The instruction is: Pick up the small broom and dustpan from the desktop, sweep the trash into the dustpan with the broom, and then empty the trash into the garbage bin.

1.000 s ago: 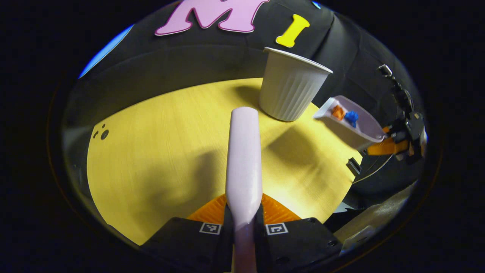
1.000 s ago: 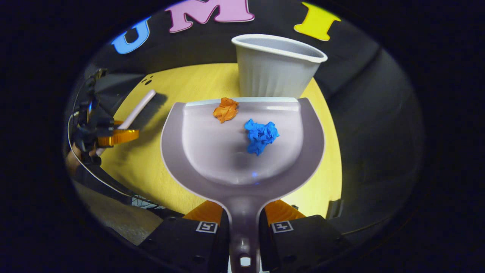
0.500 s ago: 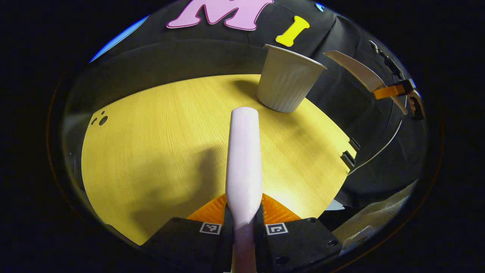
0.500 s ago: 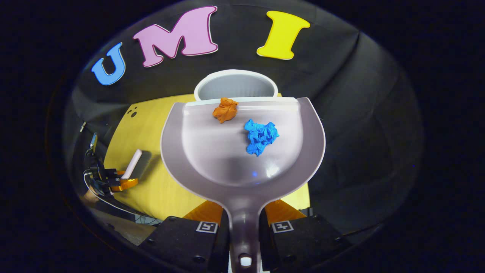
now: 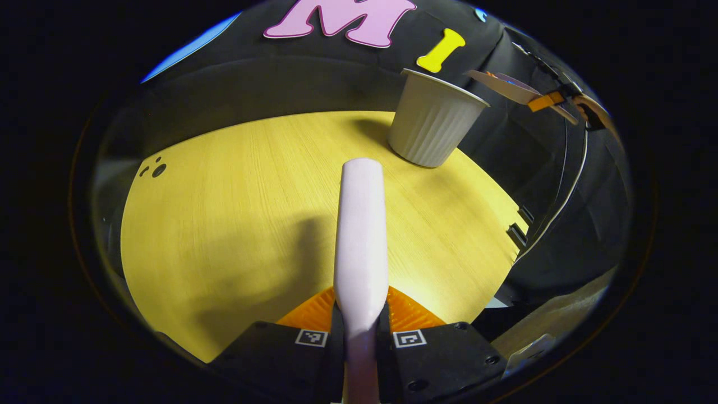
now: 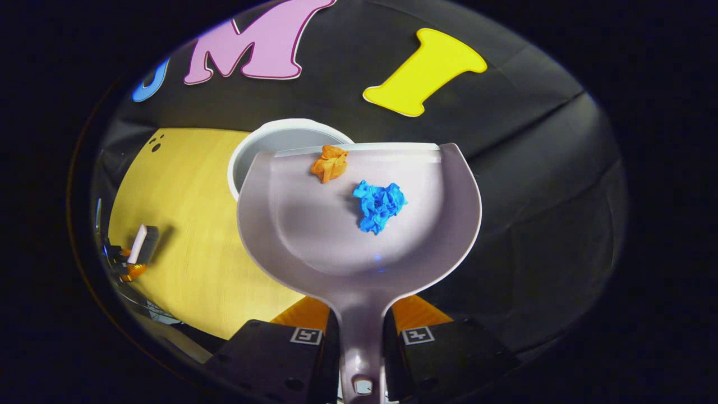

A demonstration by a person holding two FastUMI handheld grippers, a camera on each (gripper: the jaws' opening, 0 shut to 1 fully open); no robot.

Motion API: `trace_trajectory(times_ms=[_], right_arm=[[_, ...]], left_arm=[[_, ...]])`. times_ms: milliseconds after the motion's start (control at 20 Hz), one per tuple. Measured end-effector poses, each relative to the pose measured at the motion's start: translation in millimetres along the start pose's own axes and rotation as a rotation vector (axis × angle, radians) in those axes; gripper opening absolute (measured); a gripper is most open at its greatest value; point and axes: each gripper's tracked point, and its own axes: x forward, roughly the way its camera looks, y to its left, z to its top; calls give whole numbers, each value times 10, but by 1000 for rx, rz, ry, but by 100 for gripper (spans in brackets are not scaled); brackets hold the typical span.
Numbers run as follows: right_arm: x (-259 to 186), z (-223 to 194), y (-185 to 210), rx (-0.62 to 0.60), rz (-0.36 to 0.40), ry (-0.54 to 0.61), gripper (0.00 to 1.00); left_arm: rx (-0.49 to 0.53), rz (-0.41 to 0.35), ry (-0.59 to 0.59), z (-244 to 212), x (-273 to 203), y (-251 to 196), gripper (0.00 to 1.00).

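Right gripper pinches the stiff, light dustpan by its handle, above the bin near the table's far edge; two loose paper wads would likely slide off easily.

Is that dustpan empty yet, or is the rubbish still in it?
Not empty. The dustpan holds an orange wad and a blue wad, above the bin.

Dustpan now higher, above the bin, no longer beside it.
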Motion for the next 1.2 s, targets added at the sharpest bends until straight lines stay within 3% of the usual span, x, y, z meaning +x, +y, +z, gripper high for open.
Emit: trace_trajectory(times_ms=[350, 500, 800, 850, 1200], right_arm=[[311, 278, -26, -221, -47, 148, 36], [369, 346, -83, -356, -91, 217, 32], [444, 417, -255, -654, -171, 302, 35], [436, 404, -233, -680, -178, 310, 39], [433, 418, -246, -698, -172, 308, 35]], left_arm=[[-37, 5, -2, -52, -30, 140, 28], [-43, 13, -1, -82, -12, 192, 28], [-55, 15, 1, -119, 19, 248, 28], [-58, 16, 1, -121, 22, 252, 28], [-55, 21, 1, -114, 52, 264, 28]])
